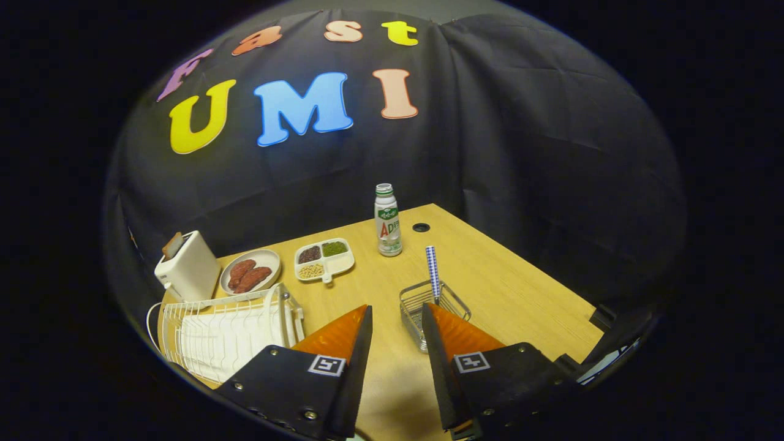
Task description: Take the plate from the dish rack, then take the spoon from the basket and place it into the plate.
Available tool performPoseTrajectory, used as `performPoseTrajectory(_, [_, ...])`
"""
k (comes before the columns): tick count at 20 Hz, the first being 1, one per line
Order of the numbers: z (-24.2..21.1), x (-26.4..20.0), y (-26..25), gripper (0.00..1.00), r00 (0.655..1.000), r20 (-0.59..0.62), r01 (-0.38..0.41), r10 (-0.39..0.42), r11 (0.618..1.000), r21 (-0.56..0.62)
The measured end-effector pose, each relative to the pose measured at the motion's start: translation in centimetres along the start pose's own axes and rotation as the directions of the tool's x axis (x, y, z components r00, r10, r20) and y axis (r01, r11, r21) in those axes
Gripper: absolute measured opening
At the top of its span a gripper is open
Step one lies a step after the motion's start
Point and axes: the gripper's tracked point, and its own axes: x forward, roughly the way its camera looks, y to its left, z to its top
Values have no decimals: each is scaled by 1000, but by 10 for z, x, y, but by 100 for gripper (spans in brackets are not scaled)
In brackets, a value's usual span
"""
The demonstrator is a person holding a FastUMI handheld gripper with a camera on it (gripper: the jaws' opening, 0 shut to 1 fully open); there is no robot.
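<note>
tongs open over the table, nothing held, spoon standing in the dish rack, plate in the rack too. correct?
Not quite. The gripper view shows the spoon standing in the wire basket, not the dish rack. The rest holds: the tongs are open, holding nothing, and the plate is upright in the rack.

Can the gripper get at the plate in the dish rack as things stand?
Probably yes: the gripper is open and holds nothing, and the plate stands upright at the near end of the dish rack, its rim exposed, nothing between.
</note>
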Motion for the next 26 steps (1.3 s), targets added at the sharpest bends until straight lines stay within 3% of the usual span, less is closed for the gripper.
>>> performPoseTrajectory(6, [13, 70, -26, 50, 998, -31, 51, -52, 999, -15])
performPoseTrajectory(20, [2, 173, -34, 50, 993, -113, 38, -36, 999, 15])
performPoseTrajectory(22, [-4, 177, -39, 23, 991, -124, 51, -51, 999, -3])
performPoseTrajectory(24, [-3, 176, -42, 23, 991, -121, 60, -63, 998, -26])
performPoseTrajectory(25, [-3, 177, -46, 13, 989, -123, 79, -83, 996, -33])
performPoseTrajectory(26, [-3, 175, -46, 13, 989, -122, 76, -80, 996, -38])
